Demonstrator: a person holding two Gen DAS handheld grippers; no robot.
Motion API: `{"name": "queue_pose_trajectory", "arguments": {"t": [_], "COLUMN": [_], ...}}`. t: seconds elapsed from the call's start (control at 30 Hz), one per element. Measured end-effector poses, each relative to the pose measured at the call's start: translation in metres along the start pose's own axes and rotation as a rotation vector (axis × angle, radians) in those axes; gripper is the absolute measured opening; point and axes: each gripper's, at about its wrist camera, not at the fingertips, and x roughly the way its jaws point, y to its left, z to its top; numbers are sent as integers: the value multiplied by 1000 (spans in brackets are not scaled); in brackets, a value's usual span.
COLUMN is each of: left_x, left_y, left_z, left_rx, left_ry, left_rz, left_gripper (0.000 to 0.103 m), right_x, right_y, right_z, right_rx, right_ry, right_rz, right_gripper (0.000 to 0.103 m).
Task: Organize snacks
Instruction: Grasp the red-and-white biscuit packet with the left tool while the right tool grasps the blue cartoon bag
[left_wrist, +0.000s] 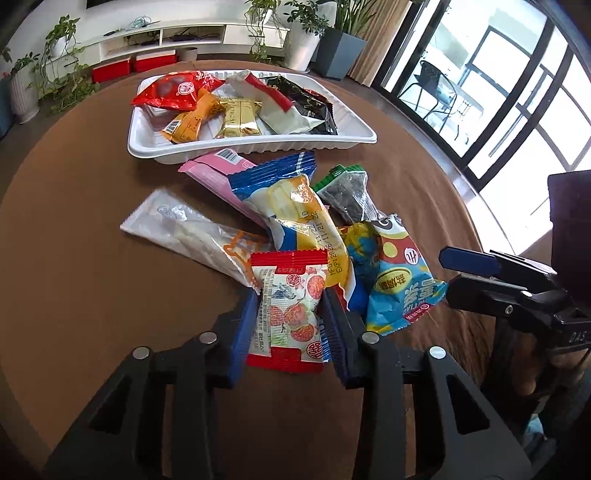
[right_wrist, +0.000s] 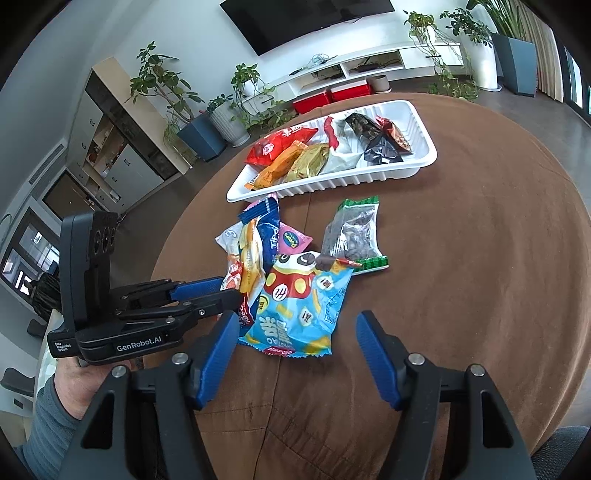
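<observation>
- Round table (right_wrist: 461, 295), brown cloth cover: carries all items listed below.
- White ribbed tray (left_wrist: 258, 146) at far side of table: loaded with red packet (left_wrist: 173, 92), orange packet (left_wrist: 192, 118), gold packet (left_wrist: 238, 118), white-and-red packet (left_wrist: 273, 107) and black packet (left_wrist: 306, 99).
- Loose snack pile on cloth between tray and grippers, just beside tray's near rim: long white packet (left_wrist: 184, 229), pink packet (left_wrist: 214, 177), blue-and-yellow packet (left_wrist: 291, 206), light-blue cartoon packet (right_wrist: 299, 306), clear green-edged packet of dark pieces (right_wrist: 351, 236).
- Left gripper (left_wrist: 290, 306): blue pads pressed on both side edges of small red-bordered strawberry packet (left_wrist: 288, 314), located at near end of pile, overlapping long white packet and blue-and-yellow packet.
- Right gripper (right_wrist: 297, 332): jaws spread, nothing pinched; light-blue cartoon packet lying on cloth just ahead, between fingertips, contact with left pad unclear.
</observation>
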Motion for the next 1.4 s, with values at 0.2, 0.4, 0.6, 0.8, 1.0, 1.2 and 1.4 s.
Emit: {"name": "queue_pose_trajectory", "arguments": {"t": [0.2,0.4,0.6,0.8,1.0,1.2,1.4], "left_x": [2,9,6,-3,-13,-16,-16], "left_y": [2,2,5,5,6,6,6], "left_z": [-5,-4,-13,-28,-40,-39,-39], "left_rx": [-17,-12,-20,-34,-54,-61,-66], "left_ry": [19,32,23,16,1,-17,-27], "left_rz": [19,1,-11,-21,-16,-15,-19], "left_gripper": [34,33,32,31,31,31,31], "right_x": [0,1,1,14,39,52,46], "right_y": [-1,3,3,9,4,3,-2], "right_z": [0,0,1,9,17,16,15], "right_rx": [-3,-14,-15,-28,5,-21,-28], "right_ry": [7,15,21,56,119,149,145], "right_rz": [-1,-3,-15,-35,-42,-72,-67], "right_gripper": [70,69,69,69,65,58,45]}}
